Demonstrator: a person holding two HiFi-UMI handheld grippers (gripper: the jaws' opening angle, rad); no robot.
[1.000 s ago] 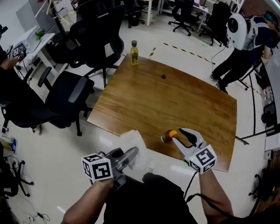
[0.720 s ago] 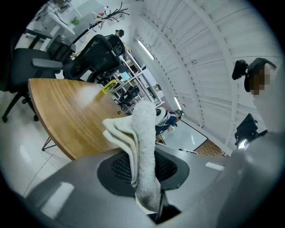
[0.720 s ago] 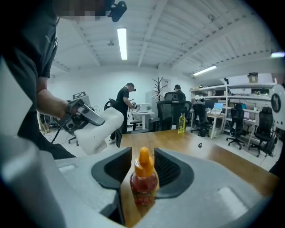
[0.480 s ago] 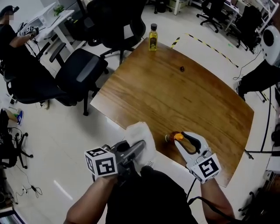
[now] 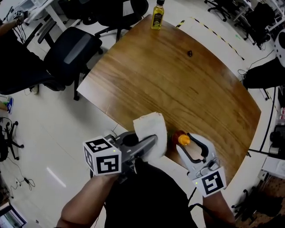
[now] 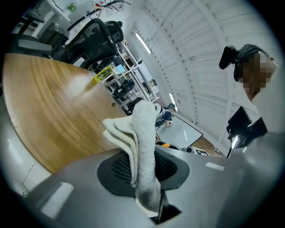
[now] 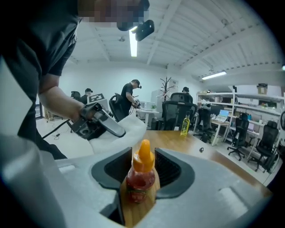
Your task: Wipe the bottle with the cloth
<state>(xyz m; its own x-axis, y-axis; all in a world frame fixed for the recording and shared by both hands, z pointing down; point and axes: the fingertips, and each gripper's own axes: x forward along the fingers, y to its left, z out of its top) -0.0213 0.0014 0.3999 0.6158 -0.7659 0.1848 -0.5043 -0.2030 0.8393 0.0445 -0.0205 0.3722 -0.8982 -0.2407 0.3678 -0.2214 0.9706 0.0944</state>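
A small red sauce bottle [image 5: 179, 137] with an orange cap sits between the jaws of my right gripper [image 5: 187, 140] at the table's near edge. In the right gripper view the bottle [image 7: 141, 180] stands upright with the pads against its sides, and the jaws are opening slightly. My left gripper [image 5: 152, 142] is shut on a folded white cloth [image 5: 150, 132], which sticks up past its fingers [image 6: 141, 138]. In the head view the cloth's right edge reaches the bottle. In the right gripper view the cloth [image 7: 118, 136] hangs just left of the bottle.
The wooden table [image 5: 178, 84] stretches away ahead. A yellow oil bottle [image 5: 157, 10] stands at its far corner and a small dark object [image 5: 190, 53] lies nearby. Black office chairs [image 5: 71, 49] stand to the left. A person [image 5: 267, 71] is at the right edge.
My left gripper has carried the cloth rightward, from beside the table's edge up against the bottle. The right gripper still has the bottle at the near edge.
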